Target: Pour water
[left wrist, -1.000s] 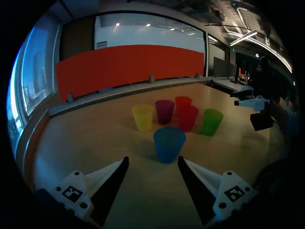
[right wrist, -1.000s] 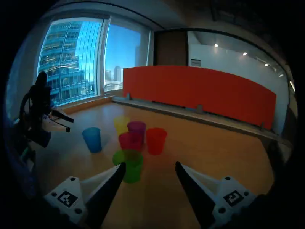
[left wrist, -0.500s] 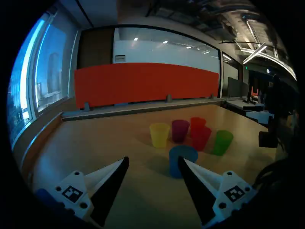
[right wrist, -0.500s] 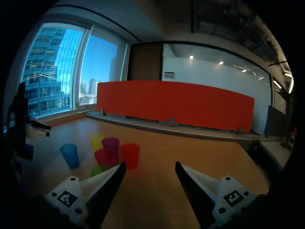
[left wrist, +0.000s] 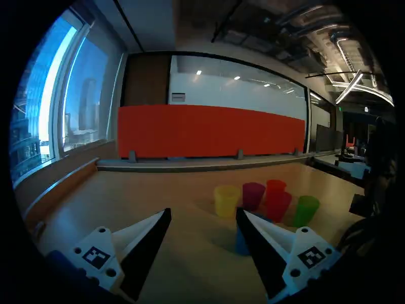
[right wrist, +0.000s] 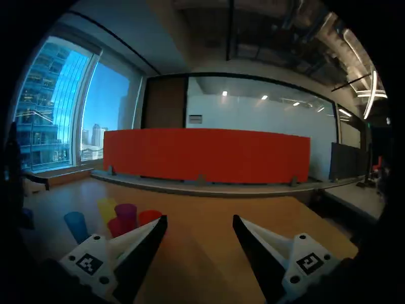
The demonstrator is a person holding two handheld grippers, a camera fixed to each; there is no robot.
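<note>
Several coloured plastic cups stand grouped on a wooden table (left wrist: 152, 197). In the left gripper view I see a yellow cup (left wrist: 226, 200), a purple cup (left wrist: 252, 195), two red cups (left wrist: 277, 202) and a green cup (left wrist: 305, 211), with a blue cup (left wrist: 241, 242) partly hidden behind the right finger. My left gripper (left wrist: 202, 218) is open and holds nothing. In the right gripper view the blue cup (right wrist: 77, 226), yellow cup (right wrist: 106, 209), purple cup (right wrist: 126, 212) and red cups (right wrist: 148, 217) sit at lower left. My right gripper (right wrist: 199, 225) is open, with bare table between its fingers.
An orange divider panel (left wrist: 210, 130) runs along the table's far edge. Tall windows (right wrist: 50, 121) stand on the left. A dark figure (left wrist: 379, 172) is at the right edge of the left gripper view. Desks with monitors (right wrist: 349, 162) lie beyond the table's right side.
Both views have tilted upward and swung: the cups have slid lower in both views, to the right in the left view and to the left in the right view. Both grippers stayed open.
</note>
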